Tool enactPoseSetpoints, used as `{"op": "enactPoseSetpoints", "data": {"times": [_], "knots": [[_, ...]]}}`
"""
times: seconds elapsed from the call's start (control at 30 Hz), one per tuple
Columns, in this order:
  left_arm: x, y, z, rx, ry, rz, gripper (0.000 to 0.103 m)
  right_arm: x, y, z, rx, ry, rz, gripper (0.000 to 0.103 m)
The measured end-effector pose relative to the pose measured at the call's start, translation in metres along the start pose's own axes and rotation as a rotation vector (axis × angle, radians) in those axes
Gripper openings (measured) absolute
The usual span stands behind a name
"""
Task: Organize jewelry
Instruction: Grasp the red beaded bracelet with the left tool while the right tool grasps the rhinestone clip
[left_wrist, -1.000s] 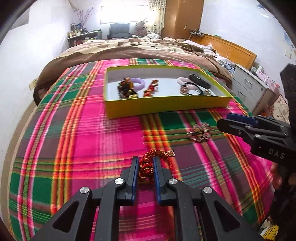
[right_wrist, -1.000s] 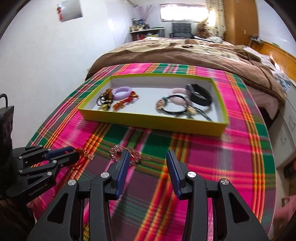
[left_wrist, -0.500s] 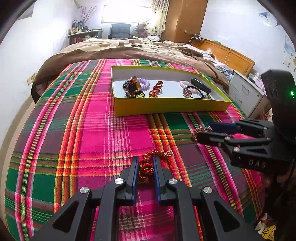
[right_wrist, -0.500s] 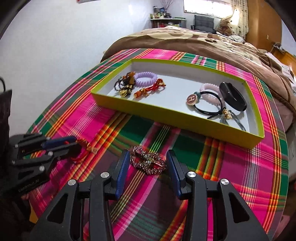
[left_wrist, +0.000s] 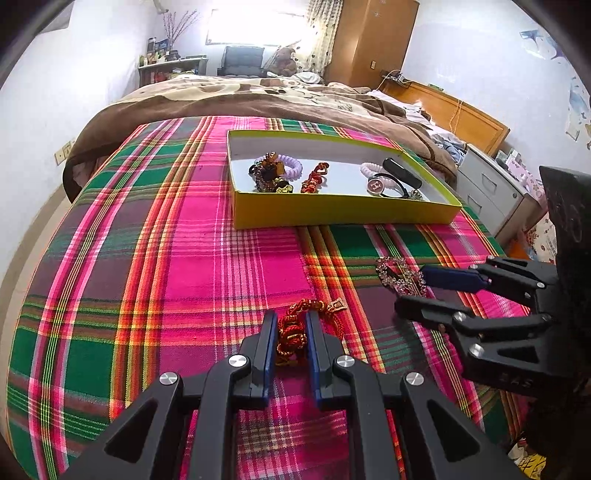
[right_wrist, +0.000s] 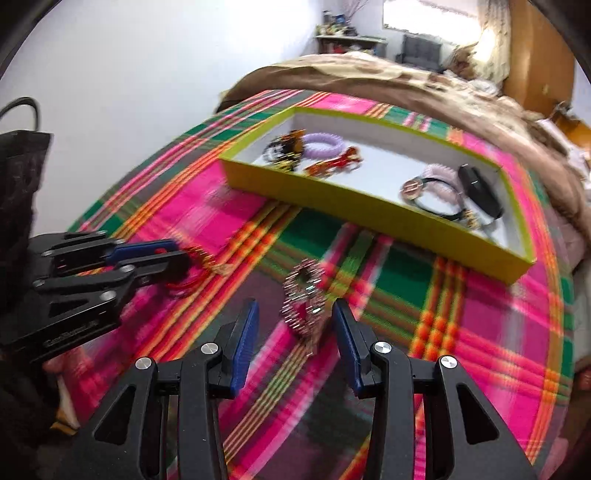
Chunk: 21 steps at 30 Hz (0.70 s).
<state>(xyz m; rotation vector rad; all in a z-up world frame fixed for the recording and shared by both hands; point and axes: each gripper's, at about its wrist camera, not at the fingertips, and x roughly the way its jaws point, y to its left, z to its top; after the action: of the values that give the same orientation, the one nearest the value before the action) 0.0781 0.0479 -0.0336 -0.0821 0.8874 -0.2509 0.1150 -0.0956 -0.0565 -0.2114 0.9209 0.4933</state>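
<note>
Pick-up step, short of the yellow tray (left_wrist: 343, 212): red cord ornament (left_wrist: 293, 334) is pinched by the left hand-held gripper (left_wrist: 290, 345); rhinestone brooch (right_wrist: 304, 301) is straddled by the spread right hand-held gripper (right_wrist: 295, 328), whose closing is judged the next requirement.

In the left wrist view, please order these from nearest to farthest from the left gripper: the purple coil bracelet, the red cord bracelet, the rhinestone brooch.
1. Red cord bracelet, between the left gripper fingers.
2. Rhinestone brooch, to the right, on the plaid cloth.
3. Purple coil bracelet, ahead, inside the yellow box.
</note>
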Motion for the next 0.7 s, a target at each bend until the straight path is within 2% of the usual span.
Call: {"op": "enactPoseSetpoints", "data": {"times": [0.47, 0.57, 0.7], "knots": [[-0.0014, -0.0003, -0.0012, -0.007, -0.007, 0.011, 0.015, 0.0034, 0.0073, 0.0013, 0.023, -0.018, -0.054, 0.041], [-0.0015, -0.0005, -0.0018, -0.007, -0.010, 0.017, 0.015, 0.0021, 0.0075, 0.0004, 0.030, -0.026, -0.056, 0.028], [-0.0010, -0.0024, -0.0016, -0.005, -0.010, 0.026, 0.015, 0.0016, 0.0057, -0.0004, 0.044, -0.030, -0.060, 0.024]]}}
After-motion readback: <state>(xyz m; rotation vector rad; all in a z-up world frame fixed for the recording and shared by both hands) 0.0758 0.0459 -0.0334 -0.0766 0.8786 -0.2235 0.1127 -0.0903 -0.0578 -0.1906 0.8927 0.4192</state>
